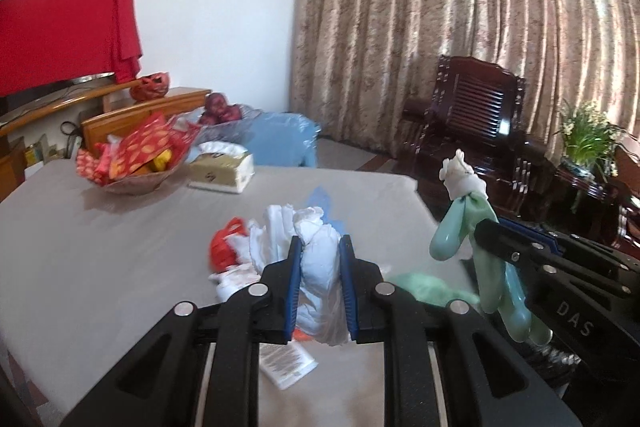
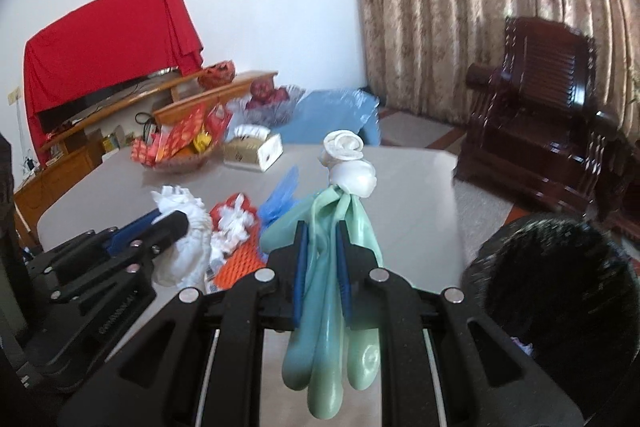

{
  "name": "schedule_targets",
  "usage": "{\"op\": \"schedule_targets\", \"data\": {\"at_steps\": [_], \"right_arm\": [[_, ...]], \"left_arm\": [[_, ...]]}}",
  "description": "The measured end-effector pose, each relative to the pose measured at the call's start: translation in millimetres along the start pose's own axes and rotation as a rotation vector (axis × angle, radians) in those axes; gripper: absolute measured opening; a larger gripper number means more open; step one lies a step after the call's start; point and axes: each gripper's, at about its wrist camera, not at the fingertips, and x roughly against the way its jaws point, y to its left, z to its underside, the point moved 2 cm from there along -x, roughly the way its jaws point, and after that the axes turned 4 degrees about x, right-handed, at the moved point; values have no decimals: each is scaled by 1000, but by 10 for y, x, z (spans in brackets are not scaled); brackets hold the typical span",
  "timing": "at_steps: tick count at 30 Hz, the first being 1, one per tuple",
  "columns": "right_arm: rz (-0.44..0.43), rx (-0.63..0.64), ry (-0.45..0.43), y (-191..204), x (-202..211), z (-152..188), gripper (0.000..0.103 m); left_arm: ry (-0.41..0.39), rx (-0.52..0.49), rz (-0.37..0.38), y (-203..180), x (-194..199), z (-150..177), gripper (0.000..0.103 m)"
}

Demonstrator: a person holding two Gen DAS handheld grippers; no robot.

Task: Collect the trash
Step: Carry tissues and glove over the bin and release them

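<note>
1. My left tool (image 1: 320,247) pinches a white bag (image 1: 320,267), its blue pads pressed into the bag's sides.
2. The bag hangs between the fingers above the desk (image 1: 120,247), knotted top pointing away from me.
3. My right tool (image 2: 322,229) pinches a green glove (image 2: 332,299) around its middle; the glove's fingers dangle toward me and its white cuff (image 2: 352,163) sticks up beyond the tips.
4. The glove is held over the desk's near right part, beside a black bin (image 2: 556,291) at the right edge of the right view.
5. More trash lies on the desk under and just past the bag: an orange net (image 2: 236,259), white tissue (image 2: 234,221), a blue wrapper (image 2: 280,203) and a printed slip (image 1: 286,363).
6. A second green piece (image 1: 424,287) lies on the desk between my two tools.
7. Farther back sit a snack basket (image 1: 136,163) and a tissue box (image 1: 222,171), well apart from the trash.
8. A dark wooden chair (image 1: 476,115) stands before the curtain (image 1: 440,7).
</note>
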Motion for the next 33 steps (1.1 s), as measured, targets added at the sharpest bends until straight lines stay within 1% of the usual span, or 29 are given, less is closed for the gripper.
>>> {"op": "schedule_targets", "data": {"at_steps": [4, 8, 13, 17, 24, 28, 33], "right_arm": [[41, -10, -30, -213, 213, -32, 13], [103, -27, -43, -500, 412, 0, 13], [193, -53, -48, -921, 622, 85, 13], [268, -80, -51, -1301, 792, 166, 13], [377, -132, -32, -1915, 928, 412, 13], [416, -161, -5, -2168, 913, 588, 13], [451, -181, 23, -2414, 882, 763, 14]], "left_arm": [[-9, -17, 54, -262, -5, -65, 18], [-13, -35, 115, -561, -38, -113, 18], [-24, -78, 202, -1047, -97, -150, 18], [-15, -103, 272, -1440, -192, -129, 18], [13, -137, 371, -2074, -412, -88, 18], [32, -156, 422, -2439, -553, -31, 18], [68, -150, 465, -2713, -710, 10, 18]]}}
